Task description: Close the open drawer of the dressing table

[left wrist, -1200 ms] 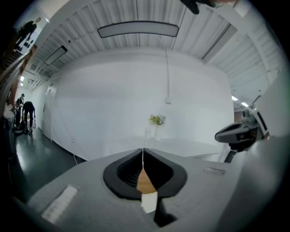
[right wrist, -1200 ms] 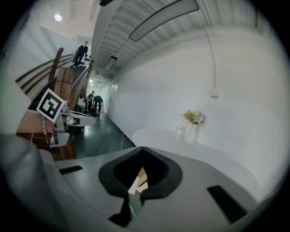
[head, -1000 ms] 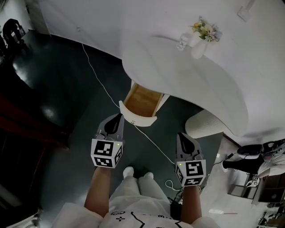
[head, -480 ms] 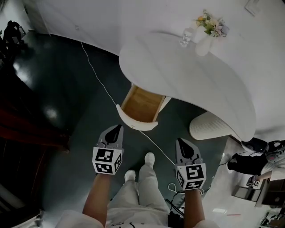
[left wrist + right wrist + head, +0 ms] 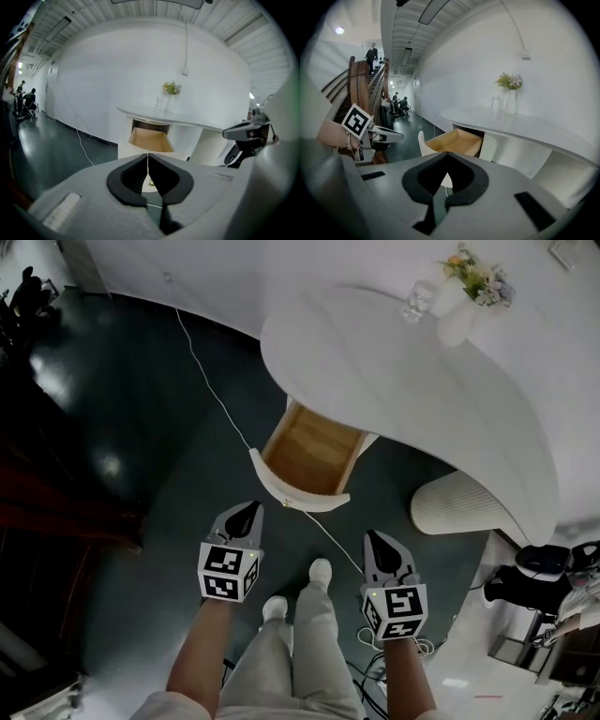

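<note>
Left gripper (image 5: pixel 246 512) and right gripper (image 5: pixel 380 542): jaws closed, empty, short of the open drawer (image 5: pixel 309 457) at 12 o'clock. An off-centre push may skew and jam it.

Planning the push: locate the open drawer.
Head view, centre: the drawer juts from under the white dressing table, just ahead of the left gripper.

Your drawer (image 5: pixel 314 454) pulled well out from under the white dressing table (image 5: pixel 412 381) top, pale wood inside, curved white front with a small knob, near ahead of your left fingers (image 5: pixel 242 519), ahead-left of your right fingers (image 5: pixel 382 547), touching neither.
</note>
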`<control>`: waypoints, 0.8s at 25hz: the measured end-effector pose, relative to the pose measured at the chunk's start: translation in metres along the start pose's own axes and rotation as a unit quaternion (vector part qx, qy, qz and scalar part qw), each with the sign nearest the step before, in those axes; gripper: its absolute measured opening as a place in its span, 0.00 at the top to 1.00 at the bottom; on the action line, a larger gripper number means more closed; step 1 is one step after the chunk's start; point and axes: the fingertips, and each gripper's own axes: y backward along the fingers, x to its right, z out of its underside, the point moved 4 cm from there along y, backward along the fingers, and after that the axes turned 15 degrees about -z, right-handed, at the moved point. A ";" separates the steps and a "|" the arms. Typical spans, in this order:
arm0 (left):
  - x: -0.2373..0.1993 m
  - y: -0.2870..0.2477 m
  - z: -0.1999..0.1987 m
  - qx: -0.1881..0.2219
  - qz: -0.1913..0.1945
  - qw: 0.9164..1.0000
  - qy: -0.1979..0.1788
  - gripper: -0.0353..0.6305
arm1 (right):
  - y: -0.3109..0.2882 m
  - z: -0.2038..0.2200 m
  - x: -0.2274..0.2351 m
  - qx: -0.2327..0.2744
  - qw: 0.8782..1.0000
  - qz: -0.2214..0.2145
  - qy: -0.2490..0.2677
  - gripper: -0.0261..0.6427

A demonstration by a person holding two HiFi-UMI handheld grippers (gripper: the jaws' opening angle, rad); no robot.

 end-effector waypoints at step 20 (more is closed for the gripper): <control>0.016 -0.081 0.088 -0.034 0.014 0.998 -0.050 0.92 | -0.049 0.044 0.022 0.051 0.998 0.001 -0.047 0.96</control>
